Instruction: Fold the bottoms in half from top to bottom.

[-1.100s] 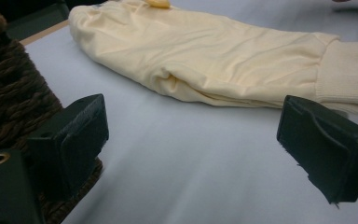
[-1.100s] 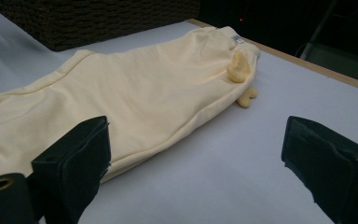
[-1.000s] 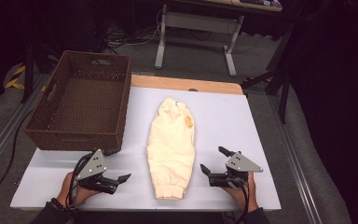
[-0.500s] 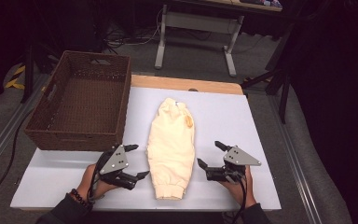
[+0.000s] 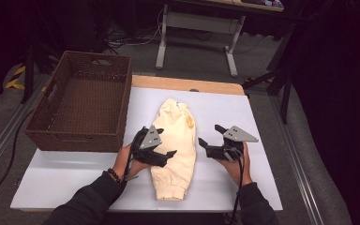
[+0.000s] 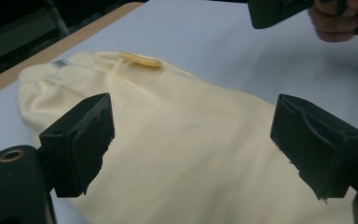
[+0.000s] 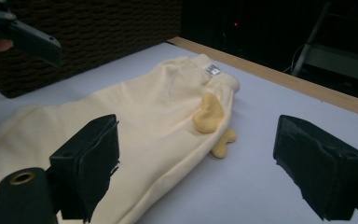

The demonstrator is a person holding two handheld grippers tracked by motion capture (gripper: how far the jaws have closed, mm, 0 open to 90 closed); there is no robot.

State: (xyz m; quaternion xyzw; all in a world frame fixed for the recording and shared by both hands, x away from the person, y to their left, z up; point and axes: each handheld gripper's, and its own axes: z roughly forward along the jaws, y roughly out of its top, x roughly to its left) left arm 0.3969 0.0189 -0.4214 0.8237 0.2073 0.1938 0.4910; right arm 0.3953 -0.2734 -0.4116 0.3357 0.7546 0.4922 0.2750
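Garment (image 5: 174,140) mid-table (image 5: 262,112) (lengthwise); basket (image 5: 82,108) left; claws flank it.

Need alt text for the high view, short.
Two hand-held grippers, jaws open, flank cream folded trousers on a white table: the left gripper hovers over the cloth's left edge, the right gripper just off its right edge. An empty brown wicker basket stands at the table's left.
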